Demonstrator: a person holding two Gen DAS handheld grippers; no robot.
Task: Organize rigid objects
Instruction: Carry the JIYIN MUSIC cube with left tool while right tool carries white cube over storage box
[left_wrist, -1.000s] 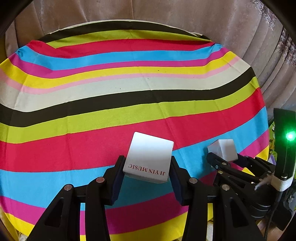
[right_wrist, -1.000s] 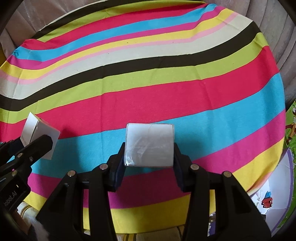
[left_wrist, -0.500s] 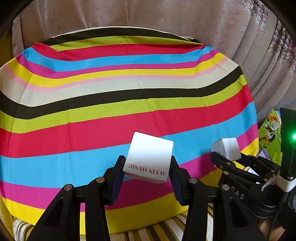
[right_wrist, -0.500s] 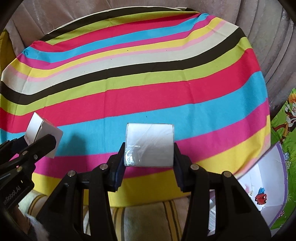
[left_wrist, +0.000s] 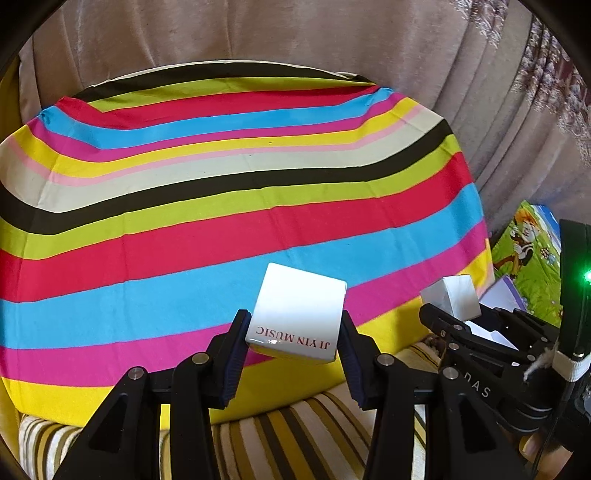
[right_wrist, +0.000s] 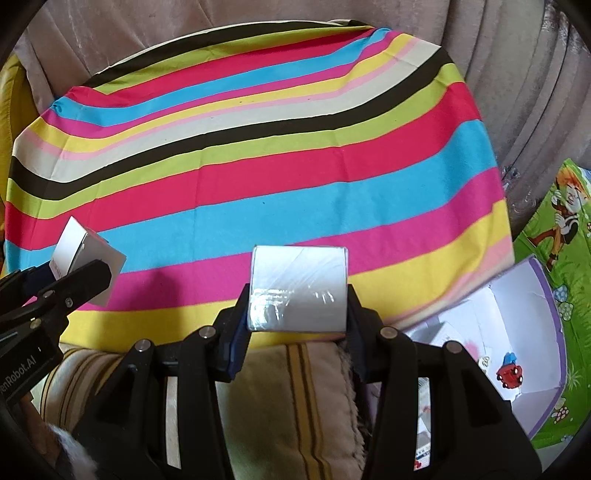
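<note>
The left claw (left_wrist: 293, 325) grips a white box (left_wrist: 297, 314) between its pads; the box's near face reads "JI YIN MUSIC" in red letters, upside down to the camera. The right claw (right_wrist: 297, 299) clamps a second white box (right_wrist: 298, 288) wrapped in glossy film, with no readable print on the faces that show. Both boxes hang in the air above the near edge of the tabletop, whose striped cloth (left_wrist: 221, 221) runs in bands of red, blue, pink, yellow, green, black and cream. Below that edge lies a striped cushion (right_wrist: 295, 398), partly hidden by the claw arms. In the right wrist view the left claw's arm carries lettering cut off at the frame edge, ending "enRobot.AI". By the tabletop's right edge stands an open white carton (right_wrist: 509, 332) with a purple rim and a small red car picture inside; its contents cannot be made out. It sits on a green cartoon mat (right_wrist: 569, 221). Beyond the far edge hangs a beige curtain (left_wrist: 332, 33).
</note>
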